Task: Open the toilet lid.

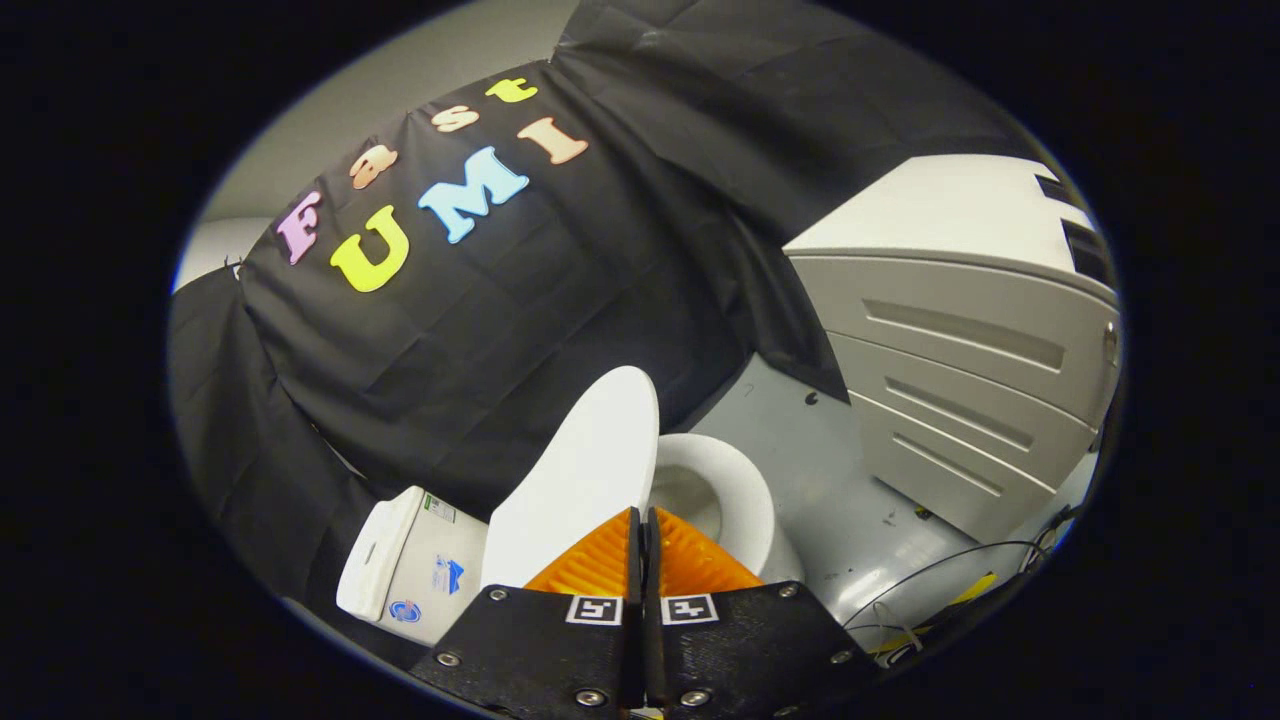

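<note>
Fingers of my gripper [641,520] pressed together, gripping nothing — toilet lid [580,470] raised just beyond them, its edge beside the tips. Bowl rim [745,485] exposed; bare floor [850,480] toward the drawer cabinet [960,340].

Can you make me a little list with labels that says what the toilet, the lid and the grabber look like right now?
toilet lid: raised, standing up off the bowl
toilet bowl: open, the inside shows
tank: behind the raised lid
gripper: fingers pressed together, nothing between them, just in front of the lid and bowl
drawer cabinet: beside the toilet, drawers closed
floor: grey, cables near the cabinet
</note>
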Available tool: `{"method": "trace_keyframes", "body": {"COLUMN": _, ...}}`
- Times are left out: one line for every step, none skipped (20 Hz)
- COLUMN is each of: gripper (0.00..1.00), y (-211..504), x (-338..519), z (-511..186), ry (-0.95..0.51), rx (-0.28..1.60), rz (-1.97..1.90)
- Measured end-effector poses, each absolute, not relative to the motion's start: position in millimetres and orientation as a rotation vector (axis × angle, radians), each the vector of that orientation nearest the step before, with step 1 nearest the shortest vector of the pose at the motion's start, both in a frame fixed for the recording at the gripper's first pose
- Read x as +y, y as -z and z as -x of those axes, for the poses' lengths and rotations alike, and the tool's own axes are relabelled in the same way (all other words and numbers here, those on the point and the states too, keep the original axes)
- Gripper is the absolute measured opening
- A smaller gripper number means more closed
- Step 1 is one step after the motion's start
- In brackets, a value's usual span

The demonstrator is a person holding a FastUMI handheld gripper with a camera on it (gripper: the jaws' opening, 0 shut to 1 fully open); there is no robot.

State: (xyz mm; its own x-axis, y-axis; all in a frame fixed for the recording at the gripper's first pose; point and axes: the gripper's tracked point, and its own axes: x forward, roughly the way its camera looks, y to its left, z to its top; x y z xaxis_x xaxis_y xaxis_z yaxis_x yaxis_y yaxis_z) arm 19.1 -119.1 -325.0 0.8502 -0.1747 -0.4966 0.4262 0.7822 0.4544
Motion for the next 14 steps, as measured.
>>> {"method": "trace_keyframes", "body": {"gripper": 0.0, "y": 320.2, "x": -116.8, "z": -22.0, "ry": 0.341, "rx": 0.451, "rz": -0.551}}
{"method": "trace_keyframes", "body": {"gripper": 0.0, "y": 317.4, "x": -115.6, "z": -24.4, "ry": 0.353, "rx": 0.465, "rz": -0.493}}
{"method": "trace_keyframes", "body": {"gripper": 0.0, "y": 314.9, "x": -114.2, "z": -25.8, "ry": 0.365, "rx": 0.484, "rz": -0.447}}
{"method": "trace_keyframes", "body": {"gripper": 0.0, "y": 309.7, "x": -112.1, "z": -28.0, "ry": 0.367, "rx": 0.493, "rz": -0.408}}
{"method": "trace_keyframes", "body": {"gripper": 0.0, "y": 299.2, "x": -108.0, "z": -31.2, "ry": 0.363, "rx": 0.483, "rz": -0.389}}
{"method": "trace_keyframes", "body": {"gripper": 0.0, "y": 286.6, "x": -102.2, "z": -35.3, "ry": 0.351, "rx": 0.461, "rz": -0.382}}
{"method": "trace_keyframes", "body": {"gripper": 0.0, "y": 276.1, "x": -95.7, "z": -38.9, "ry": 0.336, "rx": 0.443, "rz": -0.379}}
{"method": "trace_keyframes", "body": {"gripper": 0.0, "y": 265.0, "x": -88.0, "z": -42.0, "ry": 0.318, "rx": 0.422, "rz": -0.362}}
{"method": "trace_keyframes", "body": {"gripper": 0.0, "y": 255.8, "x": -80.8, "z": -45.2, "ry": 0.306, "rx": 0.411, "rz": -0.335}}
{"method": "trace_keyframes", "body": {"gripper": 0.0, "y": 247.6, "x": -74.3, "z": -47.2, "ry": 0.297, "rx": 0.403, "rz": -0.304}}
{"method": "trace_keyframes", "body": {"gripper": 0.0, "y": 239.8, "x": -67.9, "z": -49.8, "ry": 0.293, "rx": 0.396, "rz": -0.274}}
{"method": "trace_keyframes", "body": {"gripper": 0.0, "y": 230.8, "x": -60.3, "z": -51.8, "ry": 0.284, "rx": 0.386, "rz": -0.244}}
{"method": "trace_keyframes", "body": {"gripper": 0.0, "y": 221.1, "x": -53.0, "z": -55.0, "ry": 0.278, "rx": 0.369, "rz": -0.223}}
{"method": "trace_keyframes", "body": {"gripper": 0.0, "y": 215.2, "x": -46.8, "z": -57.9, "ry": 0.272, "rx": 0.361, "rz": -0.205}}
